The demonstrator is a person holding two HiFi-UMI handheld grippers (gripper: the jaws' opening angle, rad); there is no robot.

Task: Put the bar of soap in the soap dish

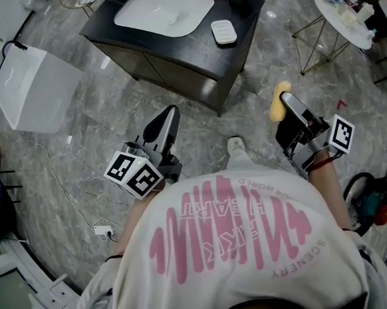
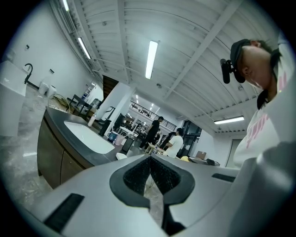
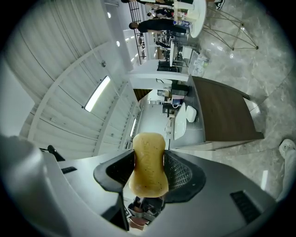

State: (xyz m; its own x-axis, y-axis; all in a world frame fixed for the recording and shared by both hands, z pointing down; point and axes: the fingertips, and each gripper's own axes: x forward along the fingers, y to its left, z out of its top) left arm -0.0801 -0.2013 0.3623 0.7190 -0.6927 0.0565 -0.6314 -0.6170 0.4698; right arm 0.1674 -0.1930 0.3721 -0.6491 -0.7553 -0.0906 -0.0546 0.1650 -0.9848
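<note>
A yellow bar of soap sticks out from between the jaws of my right gripper, which is shut on it and held in the air, well short of the vanity. In the right gripper view the bar of soap stands upright between the black pads. The white soap dish lies on the dark vanity top, right of the white sink; the soap dish also shows far off in the right gripper view. My left gripper is shut with nothing in it, its pads meeting.
A white box stands on the marble floor at the left. A round white table with small items is at the upper right. Bottles stand at the vanity's back edge. A power strip and a red and teal tool lie on the floor. People stand far off.
</note>
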